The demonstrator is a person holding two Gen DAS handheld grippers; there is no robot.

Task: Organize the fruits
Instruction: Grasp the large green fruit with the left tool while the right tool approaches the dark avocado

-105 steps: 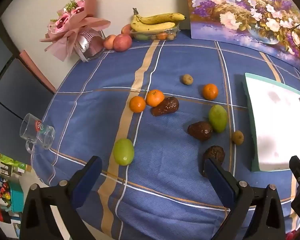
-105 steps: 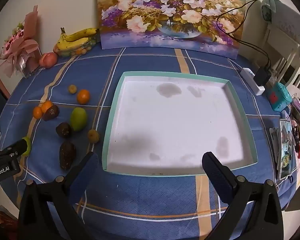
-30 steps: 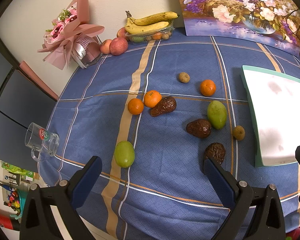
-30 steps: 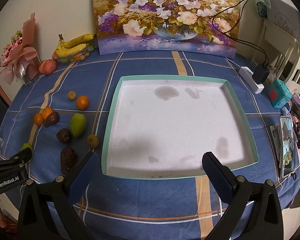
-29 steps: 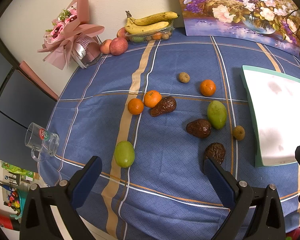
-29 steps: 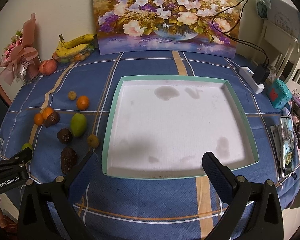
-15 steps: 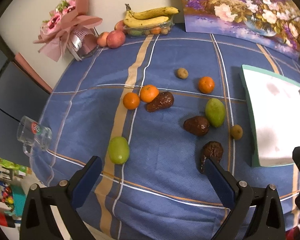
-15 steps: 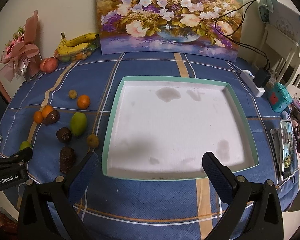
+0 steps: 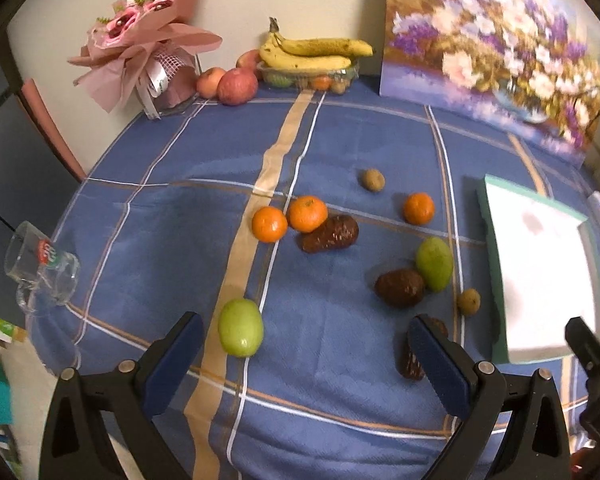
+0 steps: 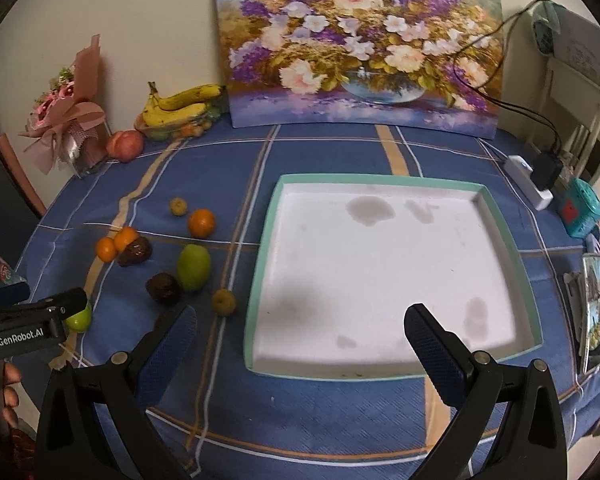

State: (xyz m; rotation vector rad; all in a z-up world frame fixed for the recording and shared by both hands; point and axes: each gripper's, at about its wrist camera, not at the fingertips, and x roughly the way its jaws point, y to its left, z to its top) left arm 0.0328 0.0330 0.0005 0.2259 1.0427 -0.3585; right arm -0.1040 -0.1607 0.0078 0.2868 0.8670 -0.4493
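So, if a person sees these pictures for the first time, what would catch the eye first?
Probably the big empty white tray with its green rim, on the right part of the blue tablecloth. Left of it lie scattered fruits: three oranges, two green fruits and dark brown ones. Behind, a flower painting leans on the wall.

The scattered fruit on the blue tablecloth is viewed by the left wrist camera from above the near table edge. The white tray is faced by the right wrist camera. Fruit, tray, bananas and painting are shared.
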